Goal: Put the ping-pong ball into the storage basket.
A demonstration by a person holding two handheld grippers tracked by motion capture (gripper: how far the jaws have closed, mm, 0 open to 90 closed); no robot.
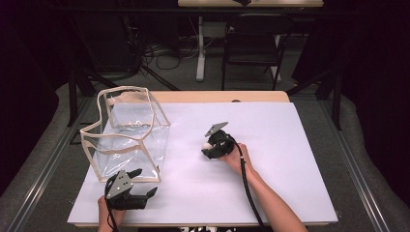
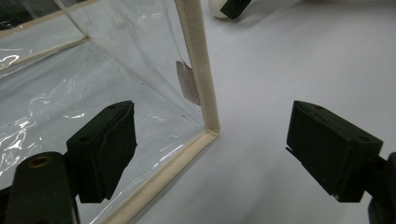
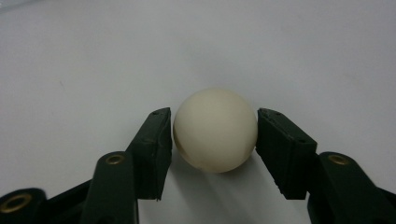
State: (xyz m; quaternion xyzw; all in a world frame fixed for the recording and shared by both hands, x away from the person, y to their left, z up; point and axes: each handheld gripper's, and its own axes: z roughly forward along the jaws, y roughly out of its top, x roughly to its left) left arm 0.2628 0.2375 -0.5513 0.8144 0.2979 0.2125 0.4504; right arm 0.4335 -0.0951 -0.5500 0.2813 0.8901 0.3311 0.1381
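Observation:
A clear plastic bag with cream edging stands open on the left of the white table. My left gripper is open at the bag's near right corner. In the left gripper view the left gripper straddles the bag's cream corner seam, one jaw in front of the clear wall and one over bare table. A cream ball sits on the table between the jaws of my right gripper, which touch it on both sides. From above, the ball and right gripper are at the table's middle.
The table's wooden far edge shows beyond the white surface. A dark folding chair and a desk leg stand on the floor behind it. Metal rails run along both sides.

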